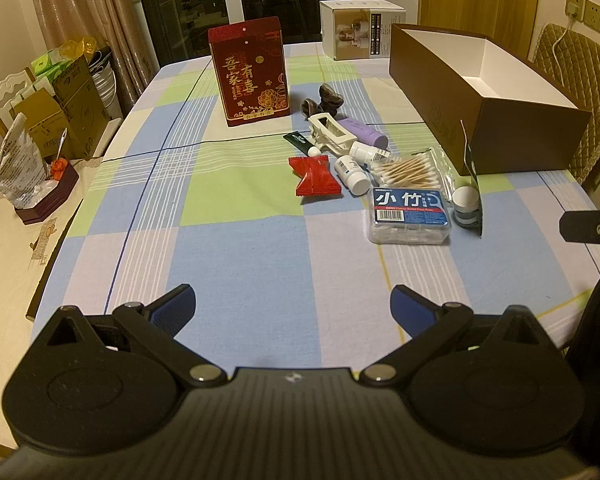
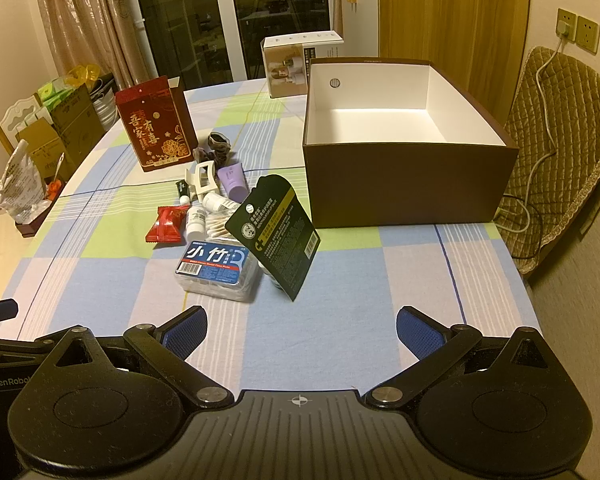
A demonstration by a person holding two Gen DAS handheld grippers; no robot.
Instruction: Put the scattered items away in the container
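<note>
The brown cardboard box (image 2: 410, 184) sits at the far right of the checked tablecloth (image 2: 340, 320), open-topped, its smooth white interior holding nothing that can be seen. To its left lies the scatter: a clear plastic floss pick box (image 2: 216, 272) with a blue label nearest, a black carded pack (image 2: 276, 232) leaning tilted just right of it, a bag of cotton swabs (image 1: 410, 172) behind, two small white bottles (image 1: 352, 174), a crinkled red candy wrapper (image 1: 316, 178), a cream hair claw clip (image 1: 334, 132), a lilac tube (image 2: 234, 180) and dark hair scrunchies (image 1: 326, 100). A tall red gift box (image 1: 252, 72) with gold lettering stands upright at the far left of the pile, and a white carton (image 1: 360, 34) stands at the table's far edge. The left gripper (image 1: 292, 308) and the right gripper (image 2: 300, 330) both hover near the table's near edge, jaws spread wide, ribbed blue pads (image 2: 188, 336) holding nothing.
</note>
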